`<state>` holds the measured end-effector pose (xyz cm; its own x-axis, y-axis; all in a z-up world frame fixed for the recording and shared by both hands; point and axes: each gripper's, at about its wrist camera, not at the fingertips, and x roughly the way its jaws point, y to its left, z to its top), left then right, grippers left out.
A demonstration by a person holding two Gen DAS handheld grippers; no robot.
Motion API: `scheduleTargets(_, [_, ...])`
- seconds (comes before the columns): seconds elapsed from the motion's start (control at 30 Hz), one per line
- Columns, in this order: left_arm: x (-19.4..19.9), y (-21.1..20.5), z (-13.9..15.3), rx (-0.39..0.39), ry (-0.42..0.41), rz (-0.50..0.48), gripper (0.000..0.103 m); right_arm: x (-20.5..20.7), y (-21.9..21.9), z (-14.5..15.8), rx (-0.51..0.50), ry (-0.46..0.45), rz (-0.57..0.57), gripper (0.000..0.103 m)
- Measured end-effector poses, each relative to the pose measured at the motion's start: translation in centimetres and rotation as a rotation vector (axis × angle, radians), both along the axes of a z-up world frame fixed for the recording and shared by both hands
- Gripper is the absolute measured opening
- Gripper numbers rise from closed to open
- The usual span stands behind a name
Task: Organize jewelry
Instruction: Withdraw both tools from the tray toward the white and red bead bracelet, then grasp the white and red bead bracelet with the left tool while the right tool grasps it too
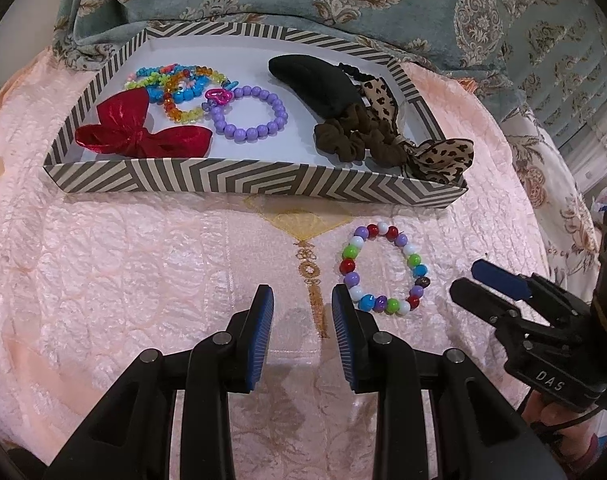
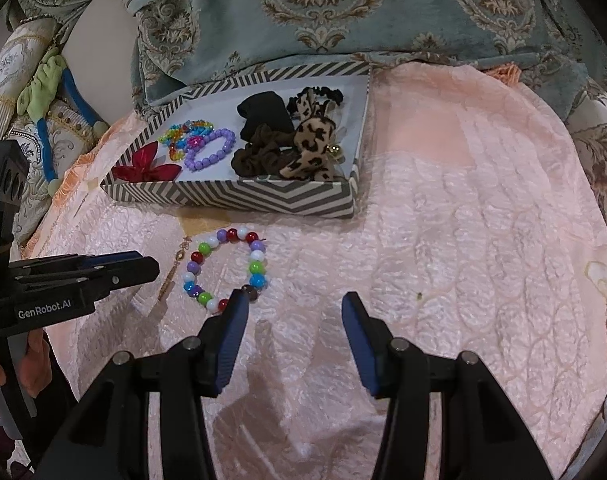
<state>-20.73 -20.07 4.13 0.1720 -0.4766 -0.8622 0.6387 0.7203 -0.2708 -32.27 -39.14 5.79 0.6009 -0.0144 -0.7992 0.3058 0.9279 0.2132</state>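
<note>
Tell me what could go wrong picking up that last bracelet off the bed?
The multicoloured bracelet lies flat on the soft pink bedspread, so the right gripper, open beside it, might pinch fabric along with the beads. Round beads could slip from the fingers. The striped tray is already crowded with the purple bracelet and hair ties, and the leopard bow hangs over its edge, so dropping the bracelet in carelessly might tangle or nudge things out.

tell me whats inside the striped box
Inside the striped box: a red bow, purple bead bracelet, colourful bead bracelets, black pouch, brown scrunchie and leopard scrunchie. Anything beneath them is covered.
</note>
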Motion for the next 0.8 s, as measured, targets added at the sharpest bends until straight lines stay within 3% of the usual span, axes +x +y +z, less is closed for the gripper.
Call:
scheduleTargets(0.17, [0.6, -0.2, -0.2, -0.053, 0.061, -0.014, 0.014, 0.5, 0.1, -0.1, 0.002, 0.000, 0.010, 0.050])
scheduleTargets(0.47, [1.3, -2.4, -1.0, -0.047, 0.083, -0.053, 0.014, 2.0, 0.9, -0.3, 0.012, 0.003, 0.064, 0.039])
scheduleTargets(0.8, [1.2, -4.5, -1.7, 0.008, -0.001, -0.091, 0.014, 3.9, 1.9, -1.4, -0.041, 0.041, 0.106, 0.026])
